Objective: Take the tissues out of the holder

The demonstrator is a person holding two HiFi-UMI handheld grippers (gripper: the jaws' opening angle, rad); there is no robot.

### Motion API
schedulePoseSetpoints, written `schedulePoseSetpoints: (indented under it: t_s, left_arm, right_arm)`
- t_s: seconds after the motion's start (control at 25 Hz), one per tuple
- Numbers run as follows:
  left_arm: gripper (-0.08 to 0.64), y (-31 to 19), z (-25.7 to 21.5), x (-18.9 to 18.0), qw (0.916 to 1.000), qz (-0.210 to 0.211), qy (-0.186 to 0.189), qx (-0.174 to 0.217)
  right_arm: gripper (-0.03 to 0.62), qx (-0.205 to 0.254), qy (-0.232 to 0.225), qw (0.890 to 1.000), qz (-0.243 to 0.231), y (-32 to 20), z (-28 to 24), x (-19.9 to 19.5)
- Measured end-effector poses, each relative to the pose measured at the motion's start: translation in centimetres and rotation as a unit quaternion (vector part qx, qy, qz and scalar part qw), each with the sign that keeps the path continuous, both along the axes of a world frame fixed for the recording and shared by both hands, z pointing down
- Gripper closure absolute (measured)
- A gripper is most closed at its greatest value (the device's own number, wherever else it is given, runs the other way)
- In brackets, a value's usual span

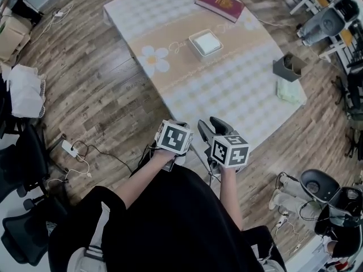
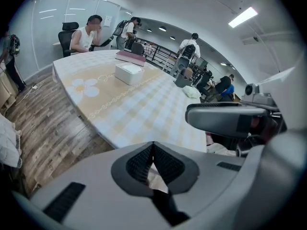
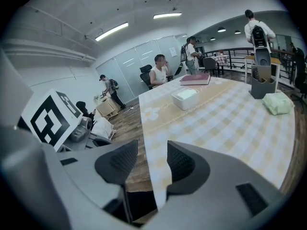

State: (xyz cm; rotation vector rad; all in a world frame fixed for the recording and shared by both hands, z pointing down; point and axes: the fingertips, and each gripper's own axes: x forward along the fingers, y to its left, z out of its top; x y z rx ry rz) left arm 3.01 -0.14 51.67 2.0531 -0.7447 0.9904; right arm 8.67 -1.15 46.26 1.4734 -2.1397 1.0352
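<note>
A dark grey holder point(image 1: 287, 67) stands near the table's right edge, and a pale green pack of tissues point(image 1: 289, 91) lies on the cloth just in front of it. The right gripper view shows the holder point(image 3: 262, 86) and tissues point(image 3: 277, 103) far off at the right. Both grippers hover at the table's near edge, well short of them. My left gripper point(image 1: 180, 124) is shut, its pads point(image 2: 144, 159) meeting with nothing between. My right gripper point(image 1: 212, 127) is open, a clear gap between its pads point(image 3: 180, 163), and holds nothing.
A white square box point(image 1: 206, 42) sits mid-table and a maroon book point(image 1: 219, 3) lies at the far end. The checked tablecloth point(image 1: 238, 95) covers the table. Cables and a power strip point(image 1: 70, 148) lie on the wooden floor at left, by black chairs point(image 1: 22, 231). People stand and sit beyond the table.
</note>
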Motion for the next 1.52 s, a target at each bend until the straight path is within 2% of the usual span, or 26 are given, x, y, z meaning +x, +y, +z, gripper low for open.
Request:
schedulePoseSetpoints:
  t_s: [0.48, 0.8, 1.0, 1.52]
  left_arm:
    - [0.552, -8.1, 0.7, 0.6, 0.9995, 0.031, -0.001, -0.009]
    - [0.552, -11.8, 1.7, 0.4, 0.9986, 0.035, 0.009, -0.038]
    - [0.552, -15.0, 1.9, 0.1, 0.9990, 0.027, 0.009, -0.035]
    - [0.552, -17.4, 4.4, -0.2, 0.9965, 0.032, 0.012, -0.077]
  right_arm:
    - [0.367, -0.007, 0.020, 1.000, 0.013, -10.6, 0.5, 0.6]
    - [0.328, -0.007, 0.038, 0.999, 0.024, -17.5, 0.9, 2.1]
    - [0.304, -0.011, 0.060, 0.998, 0.020, -21.1, 1.4, 2.9]
    - [0.265, -0.022, 0.135, 0.990, 0.015, -30.0, 4.0, 6.4]
